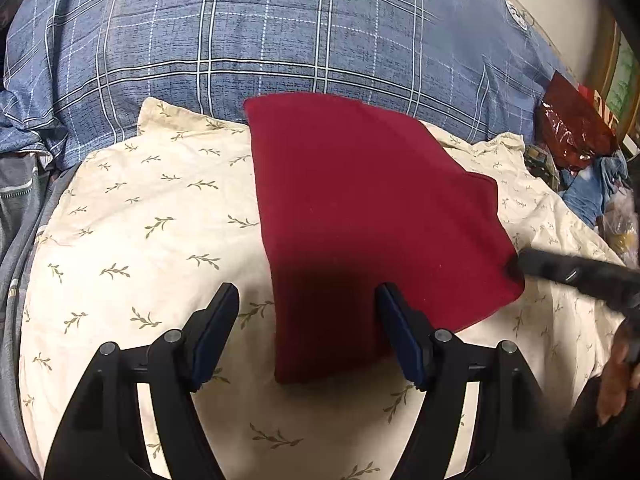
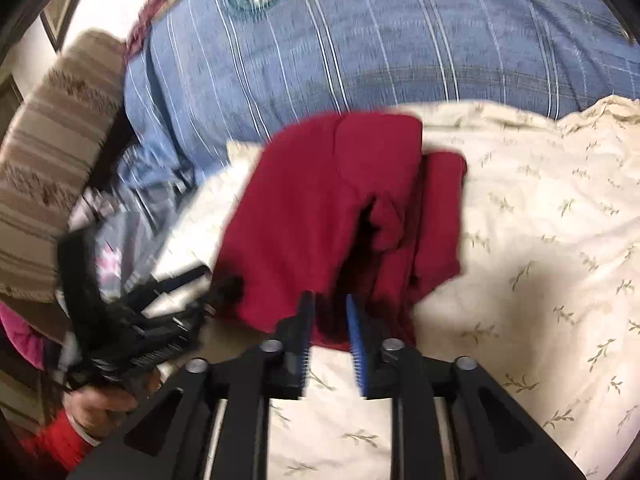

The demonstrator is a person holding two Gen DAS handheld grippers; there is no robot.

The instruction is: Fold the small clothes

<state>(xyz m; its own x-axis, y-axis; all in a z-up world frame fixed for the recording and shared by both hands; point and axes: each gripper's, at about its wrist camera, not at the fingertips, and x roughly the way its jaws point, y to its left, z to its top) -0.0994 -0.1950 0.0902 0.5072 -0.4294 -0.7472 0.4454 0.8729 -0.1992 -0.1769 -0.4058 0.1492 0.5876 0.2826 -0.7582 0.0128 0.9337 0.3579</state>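
— Cloth first: where did the red garment (image 1: pixel 372 216) lie?
— Flat and folded on the cream leaf-print sheet (image 1: pixel 152 240), in front of the blue checked quilt (image 1: pixel 280 28).
— And the claws?
— The left gripper (image 1: pixel 308 300) stood spread above its near edge, pinching nothing. The right gripper (image 2: pixel 329 304) was narrowly parted; blur hid any grip.
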